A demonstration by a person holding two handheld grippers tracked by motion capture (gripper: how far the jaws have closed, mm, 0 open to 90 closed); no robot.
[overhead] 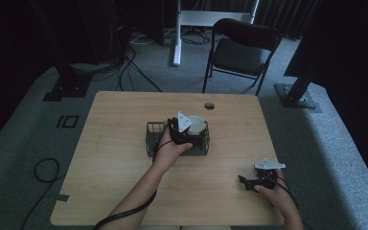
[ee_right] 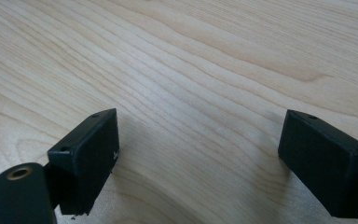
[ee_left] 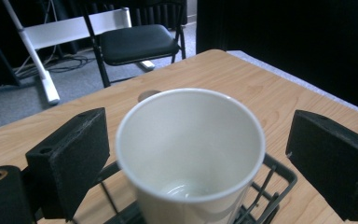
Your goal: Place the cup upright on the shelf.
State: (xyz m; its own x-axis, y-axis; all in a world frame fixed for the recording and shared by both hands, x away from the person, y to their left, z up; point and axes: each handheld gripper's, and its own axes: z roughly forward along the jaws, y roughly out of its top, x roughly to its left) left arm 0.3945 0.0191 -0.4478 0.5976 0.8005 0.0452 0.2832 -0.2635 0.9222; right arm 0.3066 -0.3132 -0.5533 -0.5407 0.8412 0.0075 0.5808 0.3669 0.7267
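Note:
A white paper cup [ee_left: 191, 154] stands upright in a black wire basket [overhead: 152, 139] at the middle of the wooden table [overhead: 124, 172]. My left gripper [overhead: 184, 127] is at the cup [overhead: 195, 124], open, its two black jaws wide on either side of the cup with a gap on each side. The cup is empty inside. My right gripper [overhead: 249, 183] rests low over the table near the front right edge, open, with nothing between its jaws and bare wood [ee_right: 191, 93] below.
A black folding chair [overhead: 242, 50] stands beyond the table's far edge, next to a white desk leg [overhead: 176, 33]. A round cable hole [overhead: 209, 106] sits near the table's far edge. Cables lie on the grey carpet at left.

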